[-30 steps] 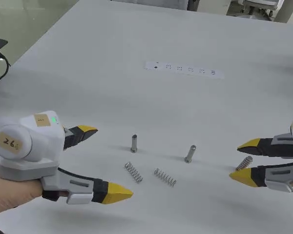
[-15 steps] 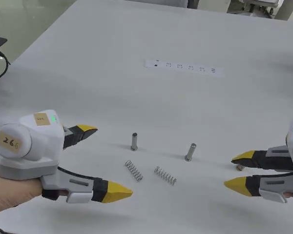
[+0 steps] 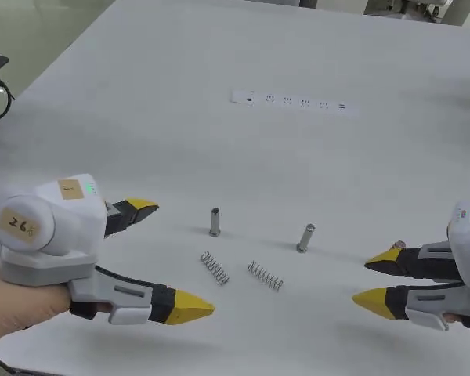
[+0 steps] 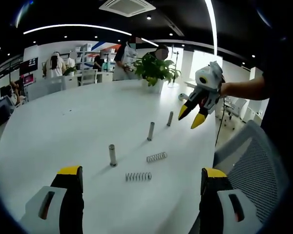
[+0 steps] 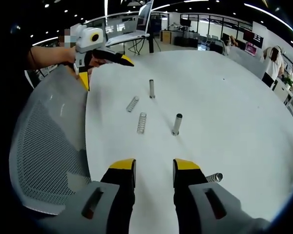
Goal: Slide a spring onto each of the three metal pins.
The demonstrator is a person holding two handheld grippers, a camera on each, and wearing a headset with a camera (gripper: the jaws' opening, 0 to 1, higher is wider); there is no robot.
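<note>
Two bare metal pins [image 3: 215, 222] [image 3: 305, 237] stand upright on the white table [image 3: 219, 149]. Two loose springs [image 3: 214, 268] [image 3: 265, 276] lie just in front of them. A third pin [image 3: 399, 246] peeks over the upper finger of my right gripper [image 3: 376, 277]. In the right gripper view that pin [image 5: 214, 177] looks wrapped in coils and sits beside the right finger. My right gripper is open with nothing between its fingers. My left gripper [image 3: 168, 258] is open wide at the lower left, short of the springs [image 4: 138, 176] [image 4: 156, 157].
A white power strip [image 3: 290, 102] lies flat farther back on the table. A grey mesh chair [image 5: 44, 146] stands at the table's near edge. A potted plant [image 4: 154, 73] sits at the far end, with people beyond it.
My right gripper has drawn back toward the near edge. The coiled pin seen between its fingers earlier now sits beyond its upper finger. My left gripper has hardly moved.
</note>
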